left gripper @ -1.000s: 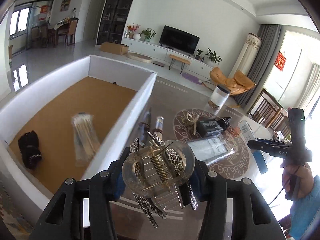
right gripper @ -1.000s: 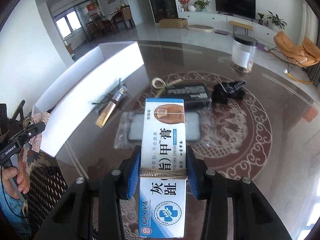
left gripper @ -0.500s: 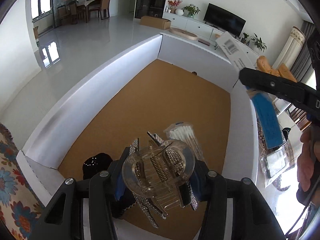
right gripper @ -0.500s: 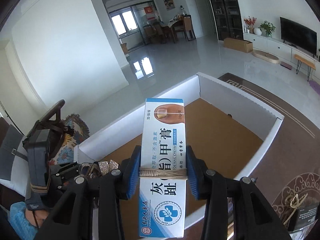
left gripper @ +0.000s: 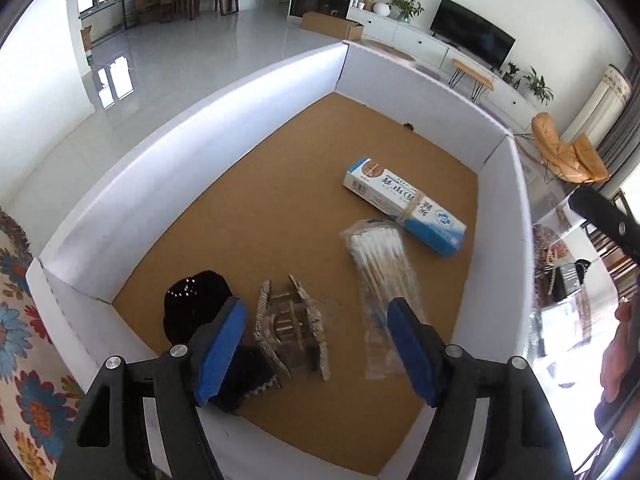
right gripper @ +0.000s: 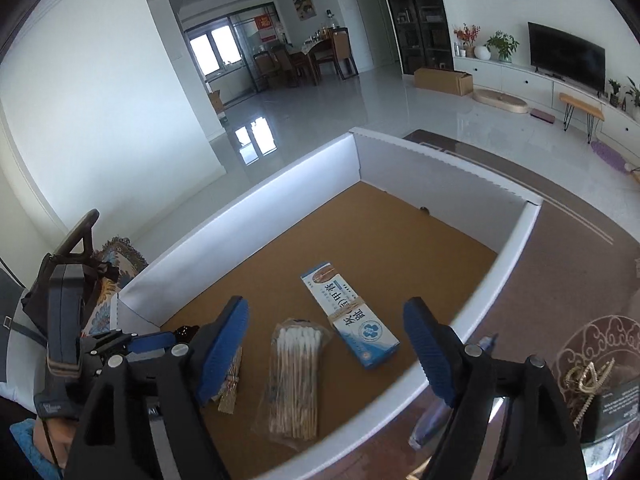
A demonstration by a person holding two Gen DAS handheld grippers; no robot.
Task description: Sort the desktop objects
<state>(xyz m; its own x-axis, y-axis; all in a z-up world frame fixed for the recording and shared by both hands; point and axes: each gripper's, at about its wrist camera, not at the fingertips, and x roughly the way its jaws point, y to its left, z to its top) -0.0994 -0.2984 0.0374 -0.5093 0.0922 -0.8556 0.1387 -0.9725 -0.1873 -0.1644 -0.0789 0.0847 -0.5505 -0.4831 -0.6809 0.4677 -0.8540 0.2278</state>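
Observation:
A white-walled box (left gripper: 152, 184) with a brown floor holds the sorted items. A blue-and-white nail cream carton (left gripper: 404, 205) lies at its right, a bag of cotton swabs (left gripper: 382, 270) beside it, a rhinestone hair clip (left gripper: 294, 330) and a black item (left gripper: 196, 304) near the front. My left gripper (left gripper: 316, 344) is open and empty above the clip. My right gripper (right gripper: 328, 344) is open and empty above the carton (right gripper: 350, 316) and swabs (right gripper: 296, 380); the box wall (right gripper: 248, 216) shows there too.
On the glass table right of the box lie a gold hair clip (right gripper: 588, 376), a dark packet (right gripper: 616, 404) and a pen-like tube (right gripper: 430, 420). A patterned cushion (left gripper: 16, 320) sits left of the box. The left gripper's body shows in the right wrist view (right gripper: 120, 344).
Both grippers have opened. The hair clip dropped from my left gripper onto the box floor, and the nail cream carton dropped from my right gripper into the box.

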